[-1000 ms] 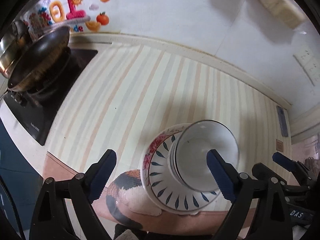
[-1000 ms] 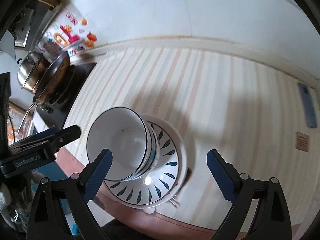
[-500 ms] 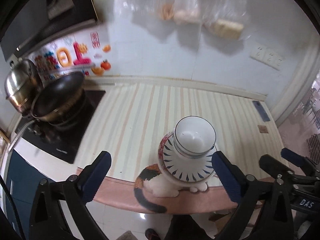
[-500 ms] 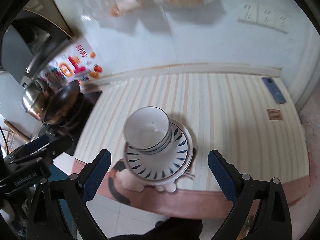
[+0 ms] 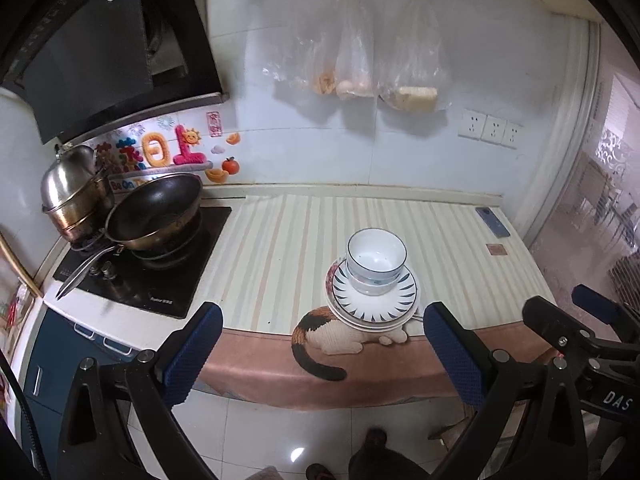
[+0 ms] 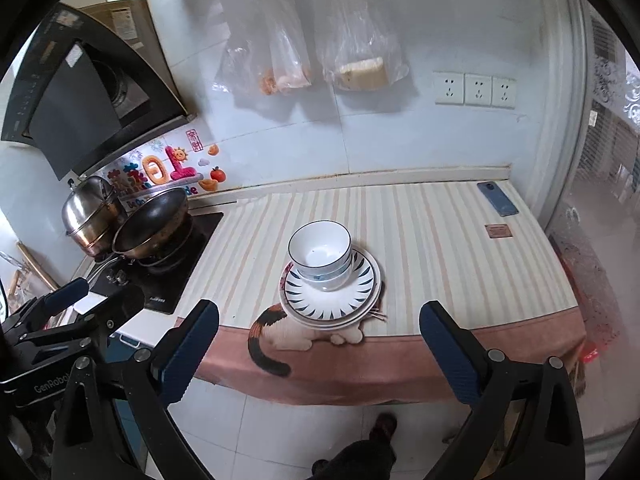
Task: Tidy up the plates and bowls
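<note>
White bowls with a dark rim (image 5: 376,260) (image 6: 320,252) are nested on a stack of plates (image 5: 372,308) (image 6: 330,304) whose top one has a blue leaf pattern. The stack rests near the counter's front edge, on a striped cloth (image 5: 280,256) (image 6: 420,248). My left gripper (image 5: 320,352) is open and empty, held back from the counter over the floor. My right gripper (image 6: 320,348) is also open and empty, likewise off the counter. Each gripper shows at the edge of the other's view: the right one (image 5: 592,332), the left one (image 6: 68,312).
A wok (image 5: 156,212) (image 6: 152,224) and a steel pot (image 5: 76,196) (image 6: 92,212) sit on the black hob at the left. A phone (image 5: 493,222) (image 6: 498,199) and a small brown card (image 6: 498,231) lie at the counter's right end. Plastic bags (image 5: 360,40) hang on the wall. A person's shoes (image 6: 384,424) show on the tiled floor.
Both grippers pulled back and up from the bowl and plate stack, which now looks small and far. The left fingers, earlier around the bowl, are clear of it.
</note>
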Demonstrator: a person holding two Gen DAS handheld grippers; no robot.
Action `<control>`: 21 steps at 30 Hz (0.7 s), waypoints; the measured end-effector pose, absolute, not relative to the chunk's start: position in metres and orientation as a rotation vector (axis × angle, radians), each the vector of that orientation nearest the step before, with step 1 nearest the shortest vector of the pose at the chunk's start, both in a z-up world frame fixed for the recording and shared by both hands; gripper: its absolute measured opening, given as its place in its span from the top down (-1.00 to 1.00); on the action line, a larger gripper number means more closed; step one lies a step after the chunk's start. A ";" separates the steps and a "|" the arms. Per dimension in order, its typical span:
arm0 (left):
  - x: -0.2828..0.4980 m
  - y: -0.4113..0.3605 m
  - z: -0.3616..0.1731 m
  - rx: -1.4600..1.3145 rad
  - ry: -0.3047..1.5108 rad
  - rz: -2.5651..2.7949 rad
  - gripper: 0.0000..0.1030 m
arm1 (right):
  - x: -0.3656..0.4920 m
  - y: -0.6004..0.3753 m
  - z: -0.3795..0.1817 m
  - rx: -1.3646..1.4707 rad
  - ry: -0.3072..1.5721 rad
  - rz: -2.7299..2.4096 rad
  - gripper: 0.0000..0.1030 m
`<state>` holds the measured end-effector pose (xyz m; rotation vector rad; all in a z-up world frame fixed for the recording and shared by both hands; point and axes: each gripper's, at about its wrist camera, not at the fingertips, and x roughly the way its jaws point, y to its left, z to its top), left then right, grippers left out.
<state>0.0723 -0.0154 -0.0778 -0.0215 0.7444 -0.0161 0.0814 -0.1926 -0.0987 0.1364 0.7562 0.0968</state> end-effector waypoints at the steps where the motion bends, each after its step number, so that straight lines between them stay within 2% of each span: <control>1: 0.069 -0.015 -0.076 -0.026 0.744 -0.015 -1.00 | 0.075 -0.192 -0.094 0.131 0.747 0.096 -0.99; 9: 0.050 -0.022 -0.065 -0.061 0.713 0.025 -1.00 | 0.051 -0.201 -0.072 0.106 0.690 0.099 -0.99; 21: 0.035 -0.037 -0.069 -0.031 0.716 0.059 -1.00 | 0.051 -0.223 -0.076 0.106 0.697 0.096 -1.00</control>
